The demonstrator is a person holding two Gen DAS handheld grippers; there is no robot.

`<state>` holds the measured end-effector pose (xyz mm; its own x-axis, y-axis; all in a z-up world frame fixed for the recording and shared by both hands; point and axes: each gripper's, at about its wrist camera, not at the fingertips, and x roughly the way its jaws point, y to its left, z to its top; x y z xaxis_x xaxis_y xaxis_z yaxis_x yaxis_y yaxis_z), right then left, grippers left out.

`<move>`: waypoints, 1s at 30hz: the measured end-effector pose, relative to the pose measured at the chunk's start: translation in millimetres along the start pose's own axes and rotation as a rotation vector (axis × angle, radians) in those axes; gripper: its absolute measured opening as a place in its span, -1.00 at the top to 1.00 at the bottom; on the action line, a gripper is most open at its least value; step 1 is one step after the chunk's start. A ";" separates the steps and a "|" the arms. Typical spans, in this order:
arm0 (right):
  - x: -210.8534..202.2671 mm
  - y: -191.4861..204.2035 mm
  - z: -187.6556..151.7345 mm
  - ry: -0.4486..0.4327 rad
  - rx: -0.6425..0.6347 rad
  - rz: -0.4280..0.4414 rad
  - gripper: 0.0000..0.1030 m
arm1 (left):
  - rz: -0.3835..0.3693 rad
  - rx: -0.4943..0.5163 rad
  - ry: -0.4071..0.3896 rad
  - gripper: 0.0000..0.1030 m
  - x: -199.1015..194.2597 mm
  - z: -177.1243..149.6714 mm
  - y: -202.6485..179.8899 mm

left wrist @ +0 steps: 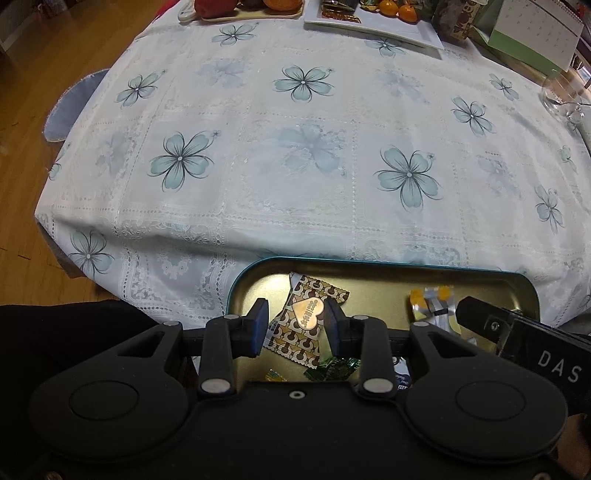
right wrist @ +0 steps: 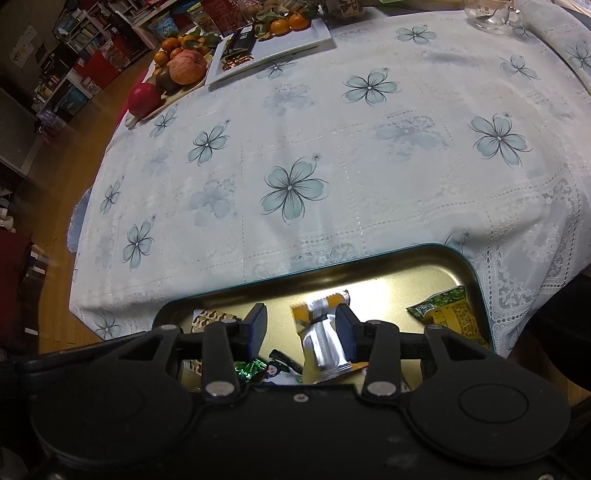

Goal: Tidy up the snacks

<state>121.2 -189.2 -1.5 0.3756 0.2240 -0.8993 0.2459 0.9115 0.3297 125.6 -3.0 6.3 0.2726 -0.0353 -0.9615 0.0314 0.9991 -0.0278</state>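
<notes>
A gold tin tray with a teal rim (left wrist: 369, 263) (right wrist: 295, 275) sits at the near edge of the table. My left gripper (left wrist: 295, 325) is shut on a brown patterned snack packet (left wrist: 308, 314) with a copper heart, held over the tray's left part. My right gripper (right wrist: 301, 325) is open over the tray. A silver-and-orange packet (right wrist: 325, 336) leans against its right pad, with a gap to the left pad. That packet (left wrist: 432, 306) also shows in the left wrist view, beside a black finger (left wrist: 476, 319) of the right gripper.
Green foil sweets (right wrist: 247, 369) and a green-and-yellow packet (right wrist: 450, 314) lie in the tray. At the table's far side stand a white plate (right wrist: 317, 35) of mandarins, a fruit tray (right wrist: 177, 94), a glass (right wrist: 491, 14) and a calendar (left wrist: 535, 33). Wooden floor lies to the left.
</notes>
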 end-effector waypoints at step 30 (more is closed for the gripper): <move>-59.1 -24.4 -125.5 -0.386 -0.234 -0.174 -0.84 | -0.007 0.067 -0.298 0.11 -35.9 -119.1 -9.3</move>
<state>-19.1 -181.4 7.6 0.6615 -0.0423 -0.7487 0.1436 0.9871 0.0711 1.0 -8.4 8.5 0.5420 -0.0576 -0.8384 0.0953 0.9954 -0.0067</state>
